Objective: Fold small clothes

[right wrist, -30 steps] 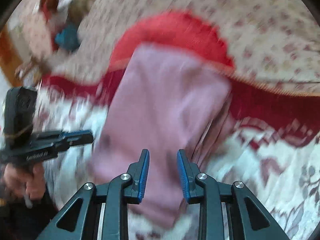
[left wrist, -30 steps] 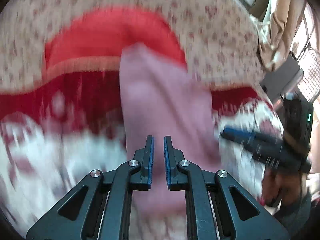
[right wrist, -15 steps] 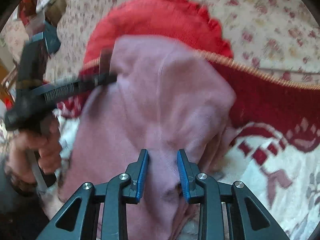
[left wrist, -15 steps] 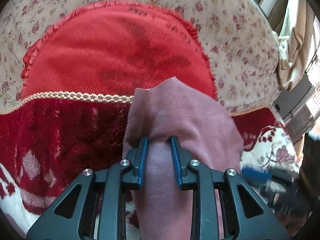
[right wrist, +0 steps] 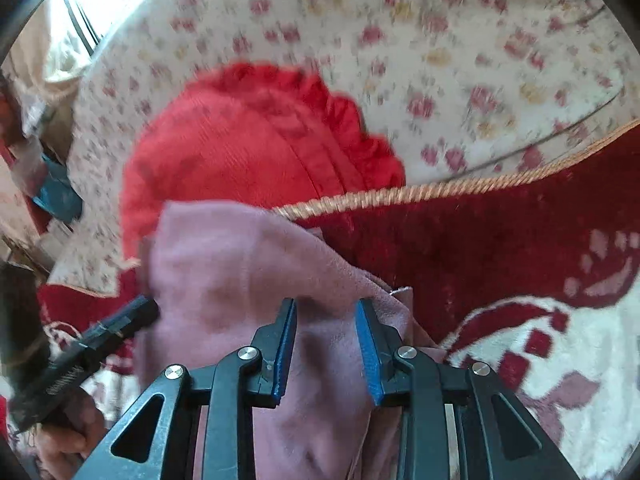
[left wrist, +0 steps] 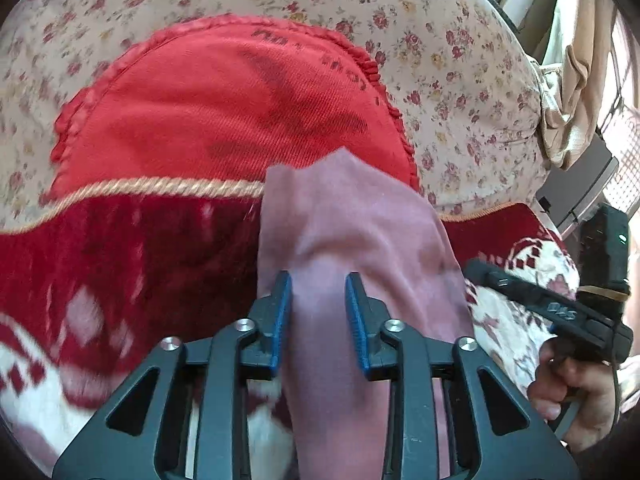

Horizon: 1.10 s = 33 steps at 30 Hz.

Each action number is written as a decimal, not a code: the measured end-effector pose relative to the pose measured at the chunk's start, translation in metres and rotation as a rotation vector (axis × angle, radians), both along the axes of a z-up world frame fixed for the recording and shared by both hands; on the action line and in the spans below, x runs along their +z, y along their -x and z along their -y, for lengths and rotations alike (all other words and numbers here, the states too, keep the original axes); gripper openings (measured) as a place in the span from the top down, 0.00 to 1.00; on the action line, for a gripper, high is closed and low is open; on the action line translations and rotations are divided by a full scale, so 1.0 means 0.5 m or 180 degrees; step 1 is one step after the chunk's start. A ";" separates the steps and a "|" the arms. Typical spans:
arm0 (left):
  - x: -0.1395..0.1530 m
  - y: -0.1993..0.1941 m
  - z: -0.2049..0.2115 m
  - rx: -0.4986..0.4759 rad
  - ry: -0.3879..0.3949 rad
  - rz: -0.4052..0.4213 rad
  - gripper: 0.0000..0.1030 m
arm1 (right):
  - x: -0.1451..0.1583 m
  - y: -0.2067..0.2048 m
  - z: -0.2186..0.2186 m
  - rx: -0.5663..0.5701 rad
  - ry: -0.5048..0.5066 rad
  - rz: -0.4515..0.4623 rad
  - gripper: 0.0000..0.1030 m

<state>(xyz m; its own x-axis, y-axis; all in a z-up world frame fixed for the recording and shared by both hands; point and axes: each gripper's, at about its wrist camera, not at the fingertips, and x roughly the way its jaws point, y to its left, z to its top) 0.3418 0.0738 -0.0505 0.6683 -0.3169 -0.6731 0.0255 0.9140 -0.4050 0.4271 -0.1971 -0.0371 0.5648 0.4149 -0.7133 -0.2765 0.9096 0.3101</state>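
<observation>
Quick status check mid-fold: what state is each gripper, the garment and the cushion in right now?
Left gripper: jaws apart, just been opening, cloth between them.
Right gripper: jaws apart, opening slightly, cloth between them.
Mauve pink cloth garment: bunched, draped over the blanket, not flat.
Red frilled cushion: lying behind the garment, partly covered.
Red and white patterned blanket: spread underneath.

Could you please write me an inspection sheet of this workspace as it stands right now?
Surface: red-and-white blanket with cord trim.
Job's things: pink garment lying on the blanket, partly folded.
Clutter: red cushion on a floral cover.
Grippers: left gripper has just been opening, garment between the jaws, pads clear; right gripper open over the garment.
Cables: nothing seen.
Surroundings: beige curtain at the window.
</observation>
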 end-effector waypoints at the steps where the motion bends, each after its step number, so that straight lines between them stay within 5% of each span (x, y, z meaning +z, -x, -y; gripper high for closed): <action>1: -0.001 0.021 -0.008 0.0016 0.0086 -0.0062 0.54 | 0.007 0.020 0.012 0.0006 -0.0035 0.0030 0.69; 3: -0.006 0.067 -0.023 0.0116 0.0254 -0.0183 0.50 | 0.009 0.067 0.031 0.0030 -0.0109 -0.0028 0.60; 11: -0.042 0.237 -0.001 0.0000 0.0500 -0.0511 0.50 | -0.053 0.240 0.074 0.0180 -0.0104 -0.0421 0.58; 16: -0.081 0.246 0.031 -0.0097 0.0427 -0.0718 0.50 | -0.132 0.298 0.130 0.0011 -0.0645 -0.0708 0.58; 22: -0.105 0.239 -0.005 -0.0037 0.1174 -0.0808 0.50 | -0.161 0.288 0.187 -0.0050 -0.1698 -0.0946 0.58; 25: -0.106 0.240 -0.009 -0.0035 0.1303 -0.0818 0.50 | -0.157 0.280 0.179 0.0009 -0.1857 -0.1070 0.58; 29: -0.107 0.234 -0.004 -0.0038 0.1307 -0.0841 0.50 | -0.156 0.273 0.164 -0.0091 -0.1521 -0.1173 0.64; 33: -0.095 0.225 0.018 -0.0079 0.1065 -0.0794 0.51 | -0.156 0.261 0.155 -0.0035 -0.1553 -0.1156 0.69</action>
